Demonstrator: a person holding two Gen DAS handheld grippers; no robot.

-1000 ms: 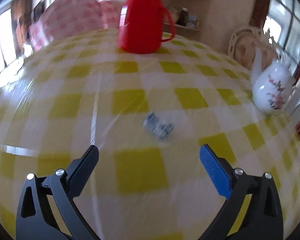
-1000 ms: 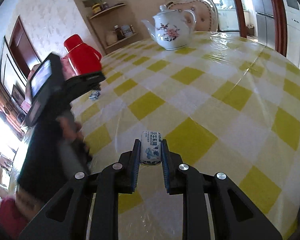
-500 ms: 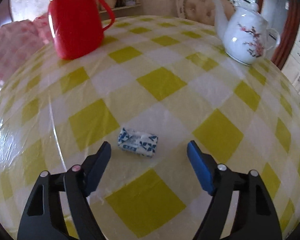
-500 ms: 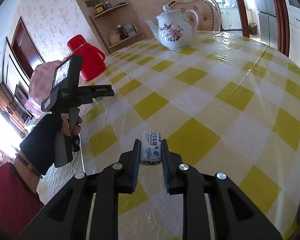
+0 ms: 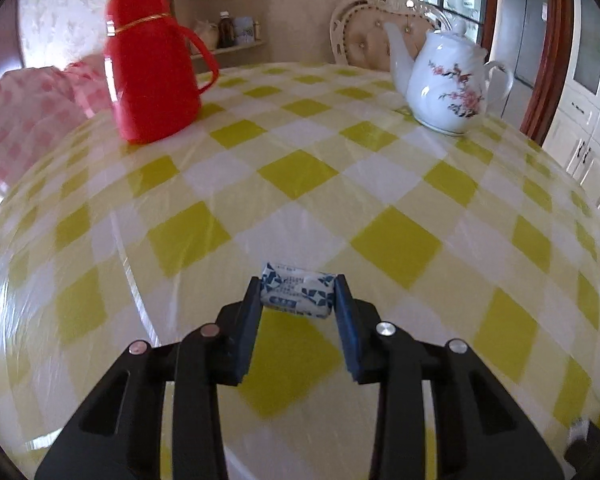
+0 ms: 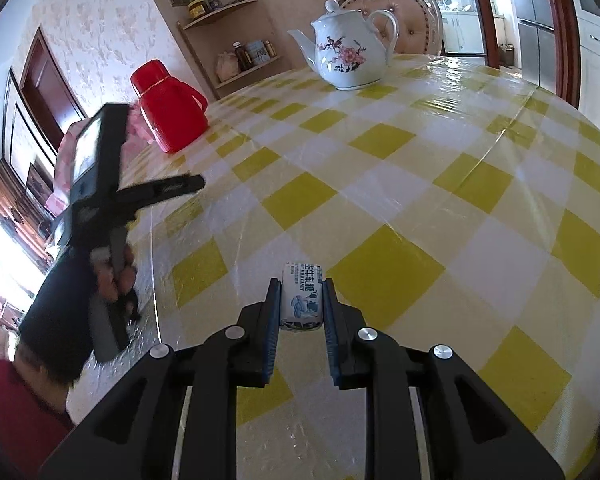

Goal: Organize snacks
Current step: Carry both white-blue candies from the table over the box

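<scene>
A small blue-and-white wrapped candy [image 5: 296, 292] lies on the yellow-checked tablecloth [image 5: 396, 246]. My left gripper [image 5: 297, 285] has its jaws closing around it, and the pads touch both ends of the wrapper. A second blue-and-white candy [image 6: 302, 296] stands on end just above the cloth, with my right gripper [image 6: 301, 286] shut on its sides. In the right wrist view a gloved hand [image 6: 112, 272] holds the left tool at the table's left side; its candy is hidden there.
A red thermos jug [image 5: 152, 64] stands at the far left of the round table. A white flowered teapot [image 5: 448, 84] is at the far right. A pink checked cloth [image 5: 28, 120] lies beyond the left edge, an ornate chair [image 5: 372, 28] behind.
My left gripper rolled, came in over the candy and narrowed from wide open until its pads met the wrapper. The right gripper kept still, holding its candy.
</scene>
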